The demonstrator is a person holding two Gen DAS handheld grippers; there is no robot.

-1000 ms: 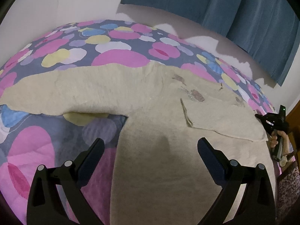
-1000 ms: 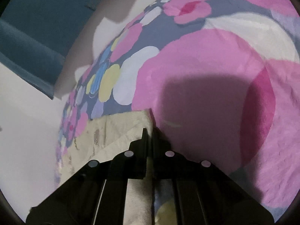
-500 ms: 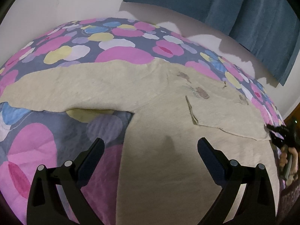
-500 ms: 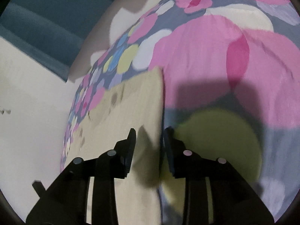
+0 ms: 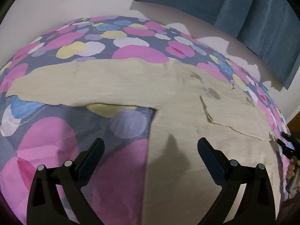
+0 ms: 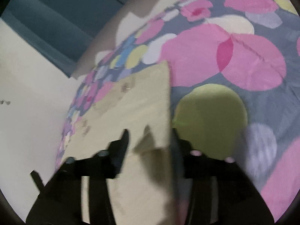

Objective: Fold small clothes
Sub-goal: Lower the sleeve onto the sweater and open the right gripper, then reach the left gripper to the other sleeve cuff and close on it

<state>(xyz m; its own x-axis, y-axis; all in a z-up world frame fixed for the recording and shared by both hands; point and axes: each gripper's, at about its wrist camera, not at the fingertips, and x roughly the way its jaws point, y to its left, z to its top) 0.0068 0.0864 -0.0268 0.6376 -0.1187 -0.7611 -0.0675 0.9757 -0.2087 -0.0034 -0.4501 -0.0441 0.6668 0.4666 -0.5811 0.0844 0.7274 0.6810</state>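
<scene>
Beige sweater point(image 5: 187, 112) lies flat across the middle of the spotted bedspread point(image 5: 56, 140), one sleeve already folded over the chest, the other stretched toward the bedspread's left edge. Left gripper point(image 5: 151, 148) hovers wide open over the sweater's side hem, holding nothing; right gripper point(image 6: 150, 136) is open, empty, straddling the folded edge. Risk: a shallow pinch could snag the bedspread along with the knit, dragging the folded sleeve askew.

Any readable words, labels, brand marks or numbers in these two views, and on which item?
None can be read.
The beige knit sweater bears small grey-brown patches near its chest, too blurred to tell whether they are letters.
The spotted pink and purple bedspread and blue curtain carry no text.
</scene>
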